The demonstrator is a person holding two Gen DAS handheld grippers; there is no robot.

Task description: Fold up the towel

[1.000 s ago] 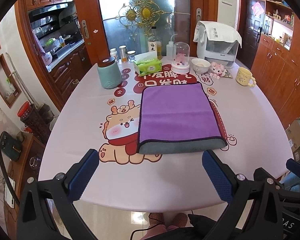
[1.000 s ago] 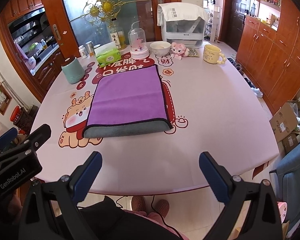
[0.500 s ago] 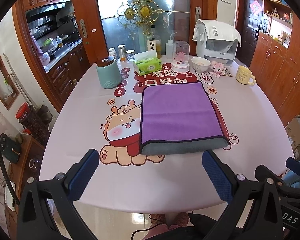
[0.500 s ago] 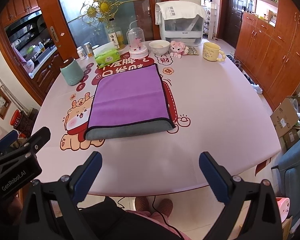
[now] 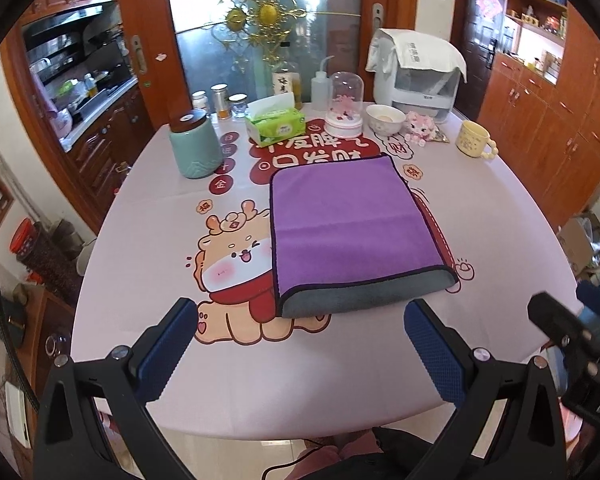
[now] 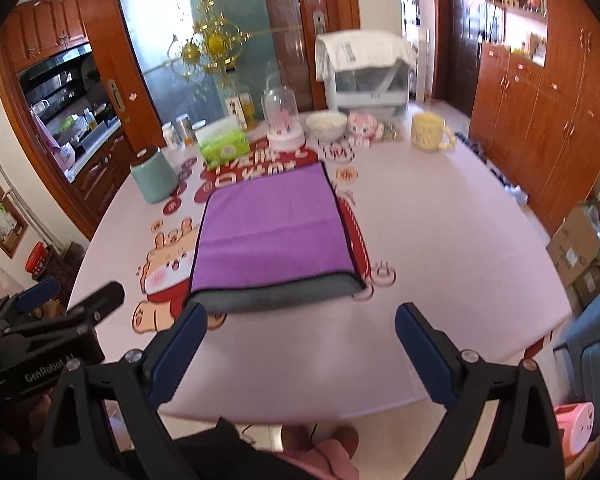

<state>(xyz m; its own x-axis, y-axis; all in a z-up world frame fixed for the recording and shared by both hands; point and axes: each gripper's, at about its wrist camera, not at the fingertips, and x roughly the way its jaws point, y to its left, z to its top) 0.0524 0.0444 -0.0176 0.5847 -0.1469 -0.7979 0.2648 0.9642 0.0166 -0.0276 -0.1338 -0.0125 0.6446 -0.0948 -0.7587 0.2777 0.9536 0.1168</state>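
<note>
The purple-and-grey folded microfibre towel (image 5: 352, 236) lies ahead of both spread tongs (neither touching), long axis running away; left tongs (image 5: 296, 344) look nearer.

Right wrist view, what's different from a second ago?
The right tongs have moved in toward the purple towel, which now looms larger; the left tongs edged closer too. Both remain open and empty. The towel lies flat, untouched, on the table.

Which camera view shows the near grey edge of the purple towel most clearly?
The left wrist view: there the towel is sharp and its grey edge fully visible. In the right wrist view it is blurred, and a left tool finger touches one corner.
</note>
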